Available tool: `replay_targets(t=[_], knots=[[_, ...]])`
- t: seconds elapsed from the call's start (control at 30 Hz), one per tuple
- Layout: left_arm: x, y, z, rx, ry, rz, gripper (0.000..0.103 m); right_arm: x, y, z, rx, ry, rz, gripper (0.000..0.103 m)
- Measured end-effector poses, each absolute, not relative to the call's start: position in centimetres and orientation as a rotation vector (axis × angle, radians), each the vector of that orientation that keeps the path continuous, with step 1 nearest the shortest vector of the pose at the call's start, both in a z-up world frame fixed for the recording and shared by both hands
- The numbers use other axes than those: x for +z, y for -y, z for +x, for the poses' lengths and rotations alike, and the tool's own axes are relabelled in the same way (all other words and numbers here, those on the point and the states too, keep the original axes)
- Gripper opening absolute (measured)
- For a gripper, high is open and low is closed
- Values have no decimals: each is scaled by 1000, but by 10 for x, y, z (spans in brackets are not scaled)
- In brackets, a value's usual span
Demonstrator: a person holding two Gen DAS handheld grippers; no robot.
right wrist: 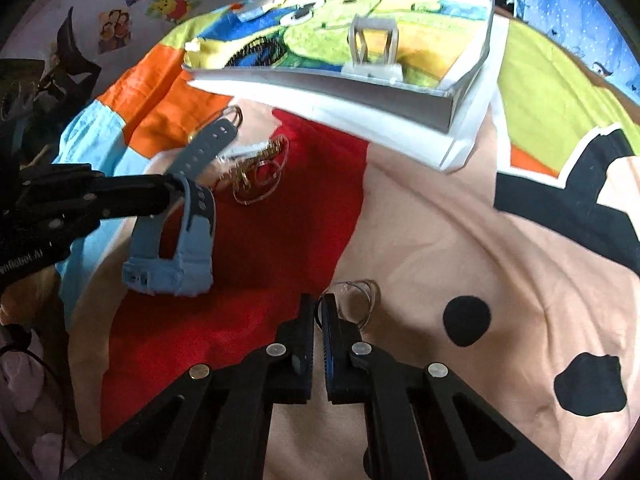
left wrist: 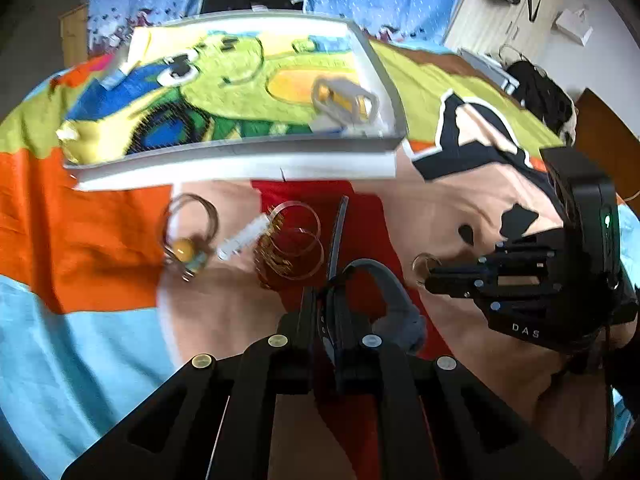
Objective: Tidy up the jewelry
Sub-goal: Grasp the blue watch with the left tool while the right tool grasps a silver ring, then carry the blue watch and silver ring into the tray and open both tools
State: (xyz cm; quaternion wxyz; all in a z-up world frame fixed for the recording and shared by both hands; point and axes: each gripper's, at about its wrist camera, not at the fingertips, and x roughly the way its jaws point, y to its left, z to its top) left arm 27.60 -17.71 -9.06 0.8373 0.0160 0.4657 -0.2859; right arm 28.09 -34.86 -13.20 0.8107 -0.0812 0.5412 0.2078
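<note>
Black tool [right wrist: 318,312] – silver screws, blue-lined fingers [right wrist: 329,332]

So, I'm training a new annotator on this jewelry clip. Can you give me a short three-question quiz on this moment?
1. True or false: the left gripper is shut on the blue watch.
2. What does the right gripper pinch? A) a thin wire ring B) the gold chain C) the white clip
3. Fill in: the clear stand sits inside the ____.

Key: 1 true, gripped at the strap. 2 A, the thin wire ring; the gold chain lies on the bedspread. 3 white tray.
</note>
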Motion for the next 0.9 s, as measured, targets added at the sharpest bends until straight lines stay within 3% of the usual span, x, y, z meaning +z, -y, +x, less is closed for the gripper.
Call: replay_targets(t=[0.57, 0.9], knots=[[-37, 144, 287, -533, -861, -15, 4, -63, 332, 281, 455, -939, -55, 4], [-10, 101, 365, -416, -757, -102, 4, -33, 317, 353, 505, -670, 325, 4]])
